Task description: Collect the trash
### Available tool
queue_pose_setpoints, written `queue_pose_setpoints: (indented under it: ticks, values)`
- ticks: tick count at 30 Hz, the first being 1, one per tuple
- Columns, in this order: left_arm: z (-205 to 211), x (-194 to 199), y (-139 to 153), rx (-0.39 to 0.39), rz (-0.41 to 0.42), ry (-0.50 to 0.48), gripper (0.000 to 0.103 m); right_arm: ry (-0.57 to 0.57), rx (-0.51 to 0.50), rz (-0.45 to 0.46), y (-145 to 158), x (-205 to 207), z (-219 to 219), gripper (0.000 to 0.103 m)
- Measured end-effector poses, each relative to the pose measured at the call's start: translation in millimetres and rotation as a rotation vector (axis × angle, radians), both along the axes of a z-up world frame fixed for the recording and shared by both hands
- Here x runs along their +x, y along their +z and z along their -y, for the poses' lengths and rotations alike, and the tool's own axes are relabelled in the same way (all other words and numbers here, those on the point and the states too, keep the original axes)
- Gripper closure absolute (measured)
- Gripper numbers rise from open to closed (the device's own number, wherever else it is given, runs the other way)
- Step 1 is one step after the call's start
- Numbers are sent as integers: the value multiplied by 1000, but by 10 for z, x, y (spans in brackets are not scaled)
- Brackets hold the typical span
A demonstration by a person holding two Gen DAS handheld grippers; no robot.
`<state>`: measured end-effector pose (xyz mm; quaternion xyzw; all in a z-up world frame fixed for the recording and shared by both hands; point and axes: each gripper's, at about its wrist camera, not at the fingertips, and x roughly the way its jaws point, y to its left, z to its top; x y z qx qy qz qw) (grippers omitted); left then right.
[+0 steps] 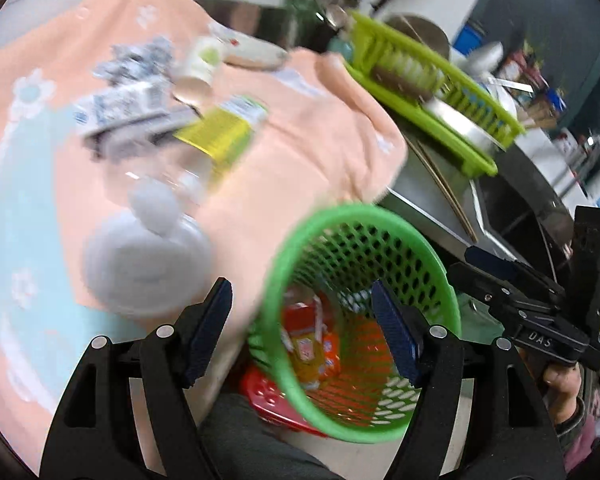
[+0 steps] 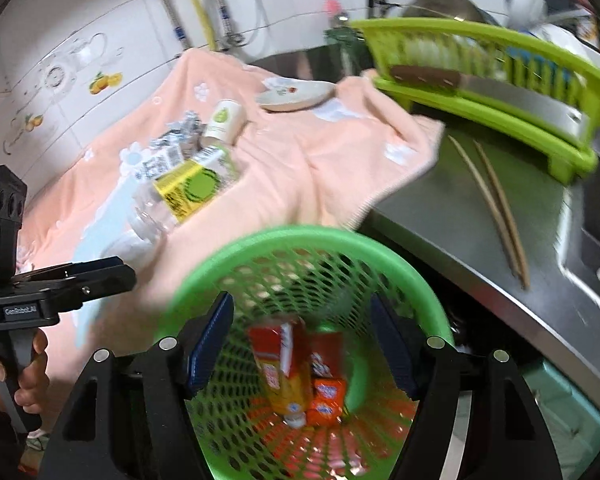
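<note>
Trash half collected, green basket sits below the counter edge with red cartons already inside.

Rest of the junk, a clear bottle, paper cup and crumpled wrappers, lies on the peach towel. Right gripper hangs over the basket with jaws apart and empty; left gripper is spread wide too, holding nothing. My worry: that bottle looks slick and round, so a sloppy pinch could squirt it off the towel, or snag the cloth along with it.

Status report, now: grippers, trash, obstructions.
Left gripper open, empty. Right gripper open over green basket. Cartons inside. Bottle still on towel.
</note>
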<state>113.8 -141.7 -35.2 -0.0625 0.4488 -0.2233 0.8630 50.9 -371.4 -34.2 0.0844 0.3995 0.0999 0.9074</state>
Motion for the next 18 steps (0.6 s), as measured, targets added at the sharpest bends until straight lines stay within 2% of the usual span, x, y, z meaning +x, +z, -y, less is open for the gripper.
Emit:
queue_pose_setpoints:
  ticks: [7, 11, 18]
  values:
    - [-597, 122, 132, -39, 25, 130, 29, 62, 115, -32, 168, 531, -309, 35]
    - [-874, 166, 69, -50, 13, 190, 29, 95, 187, -75, 222, 870, -550, 35]
    - [-1143, 185, -75, -64, -10, 224, 29, 110, 276, -182, 188, 1437, -1022, 35]
